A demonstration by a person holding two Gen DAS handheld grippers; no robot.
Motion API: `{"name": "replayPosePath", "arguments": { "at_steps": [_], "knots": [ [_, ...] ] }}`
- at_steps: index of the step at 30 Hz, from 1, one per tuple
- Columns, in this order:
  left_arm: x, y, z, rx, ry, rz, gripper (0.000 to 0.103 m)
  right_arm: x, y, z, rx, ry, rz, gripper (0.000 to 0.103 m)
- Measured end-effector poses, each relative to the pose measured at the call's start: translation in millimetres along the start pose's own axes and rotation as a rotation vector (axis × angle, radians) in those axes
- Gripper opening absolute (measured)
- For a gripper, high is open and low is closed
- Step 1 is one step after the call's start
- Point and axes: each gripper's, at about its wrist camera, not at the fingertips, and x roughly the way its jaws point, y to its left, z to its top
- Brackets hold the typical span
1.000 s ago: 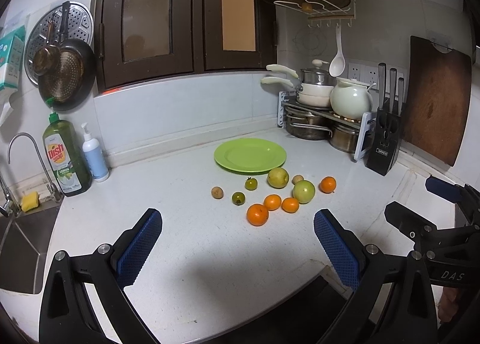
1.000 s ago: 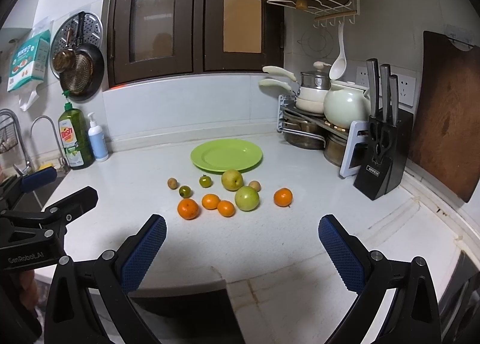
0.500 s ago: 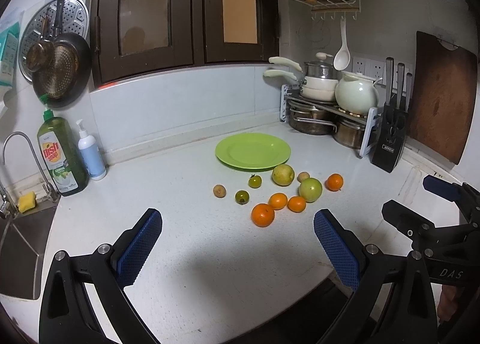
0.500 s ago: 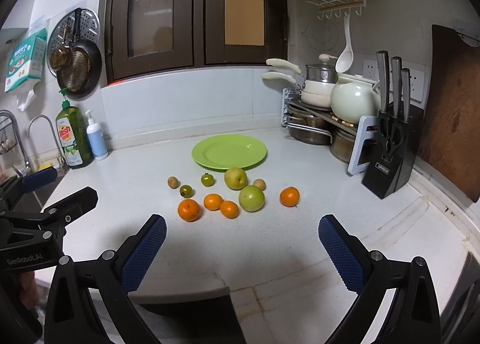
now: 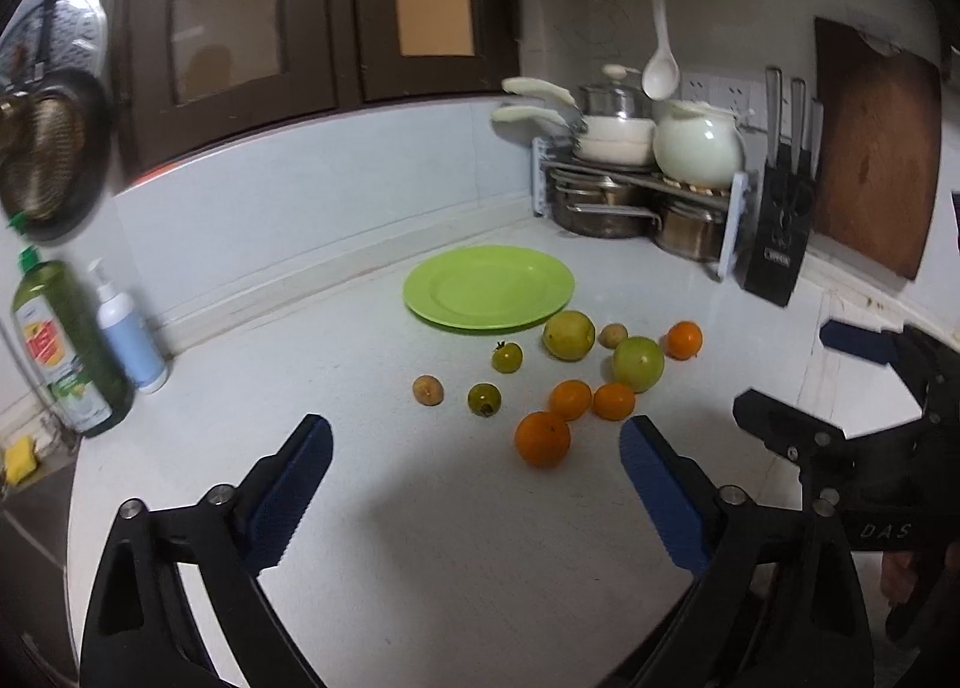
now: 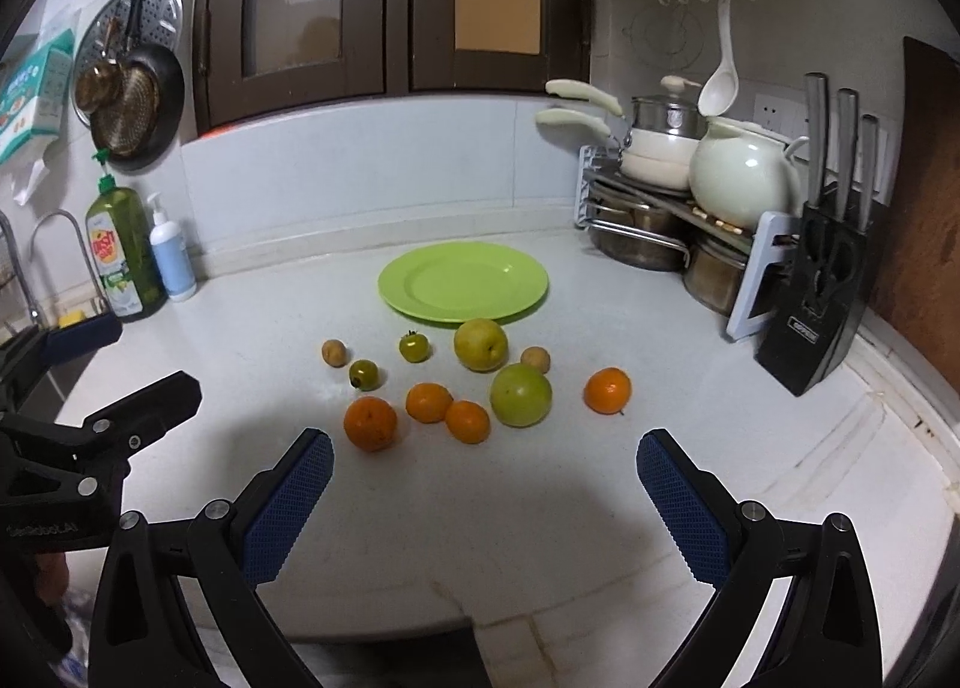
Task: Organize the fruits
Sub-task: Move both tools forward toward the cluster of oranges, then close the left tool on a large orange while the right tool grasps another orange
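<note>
While both grippers hung above the counter, nothing had yet been picked up.

Left wrist view: the left gripper (image 5: 474,484) was spread wide and held nothing. The fruits lay ahead and slightly right of it, loose on the counter (image 5: 300,388). The nearest orange (image 5: 542,438) sat just past its right finger. The green plate (image 5: 489,287) lay beyond the fruits, bare.

Right wrist view: the right gripper (image 6: 483,499) was also spread wide and held nothing. The same orange (image 6: 370,422) sat just ahead of its left finger. The green apple (image 6: 521,394) and a lone orange (image 6: 608,389) lay straight ahead.

Key relation: round fruit has no long axis. Either gripper looked about equally near; the plate lay straight beyond.
</note>
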Motion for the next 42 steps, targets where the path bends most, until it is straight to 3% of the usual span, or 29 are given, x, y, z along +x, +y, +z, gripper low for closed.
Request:
{"name": "replayPosePath", "arguments": {
  "at_steps": [6,12,19,24,33,42],
  "knots": [
    [27.8,10.8,-0.8,0.076,0.031,-0.105,0.089,26.1,18.3,4.0,-0.072,0.008,-0.043,0.102],
    [55.7,9.0,-4.1,0.095,0.071,-0.161,0.083,53.0,26.1,2.7,-0.160,0.053,-0.032,0.093],
    [87.0,-3.3,-10.1,0.094,0.110,-0.136,0.076,98.7,17.0,-4.3,-0.248,0.137,0.071,0.074],
    [107.7,-14.9,-12.6,0.086,0.159,-0.132,0.069,121.9,5.5,-10.3,-0.245,0.183,0.148,0.065],
    [127.5,-26.0,-17.1,0.083,0.206,-0.143,0.062,146.6,-1.3,-17.8,-0.233,0.231,0.235,0.056],
    [139.8,-32.0,-17.3,0.067,0.228,-0.158,0.055,156.1,-2.5,-18.9,-0.244,0.237,0.256,0.053]
  ]
}}
